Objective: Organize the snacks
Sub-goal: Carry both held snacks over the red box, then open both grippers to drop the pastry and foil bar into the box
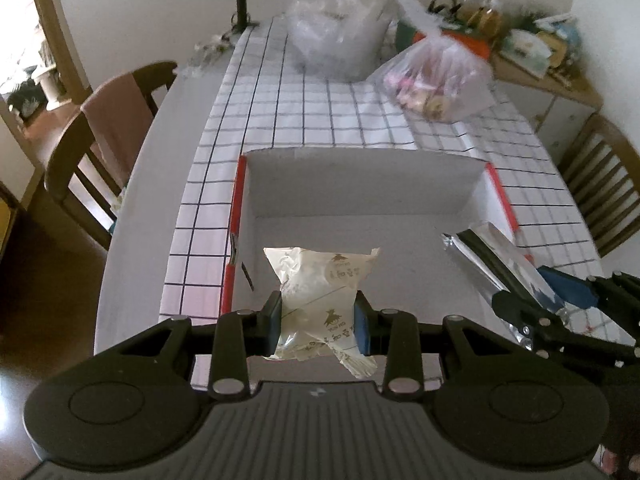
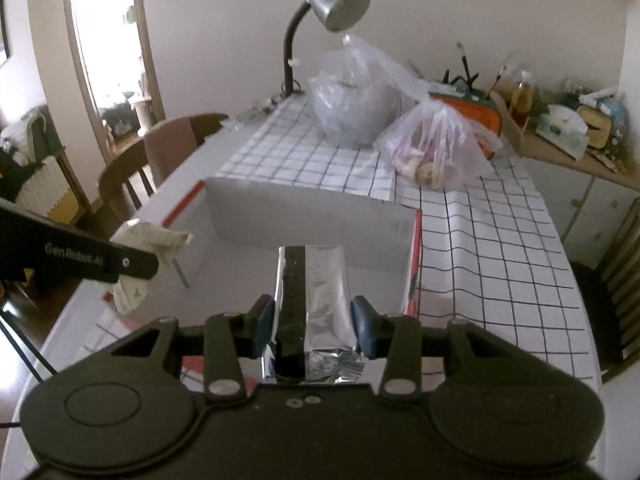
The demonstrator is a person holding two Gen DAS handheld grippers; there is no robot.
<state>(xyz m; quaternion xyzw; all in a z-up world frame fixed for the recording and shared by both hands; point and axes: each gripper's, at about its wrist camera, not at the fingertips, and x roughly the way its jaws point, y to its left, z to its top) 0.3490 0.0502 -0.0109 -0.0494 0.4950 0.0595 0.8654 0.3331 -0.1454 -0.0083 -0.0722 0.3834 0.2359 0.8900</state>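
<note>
My left gripper (image 1: 318,322) is shut on a cream printed snack packet (image 1: 320,284), held over the near left part of an open white box with red edges (image 1: 360,184). In the right wrist view the same packet (image 2: 154,240) juts from the left gripper's arm at the left. My right gripper (image 2: 314,326) is shut on a long silver foil packet (image 2: 316,296) over the box's (image 2: 304,212) near right side. The left wrist view shows that foil packet (image 1: 500,260) at the right, above the box's right wall. The box's visible floor is bare.
Two clear plastic bags stand beyond the box on the checked cloth (image 1: 320,120): a large one (image 1: 340,28) and a smaller one with sweets (image 1: 436,80). A desk lamp (image 2: 332,4) is at the back. Wooden chairs (image 1: 100,152) flank the table; a cluttered sideboard (image 2: 560,128) is right.
</note>
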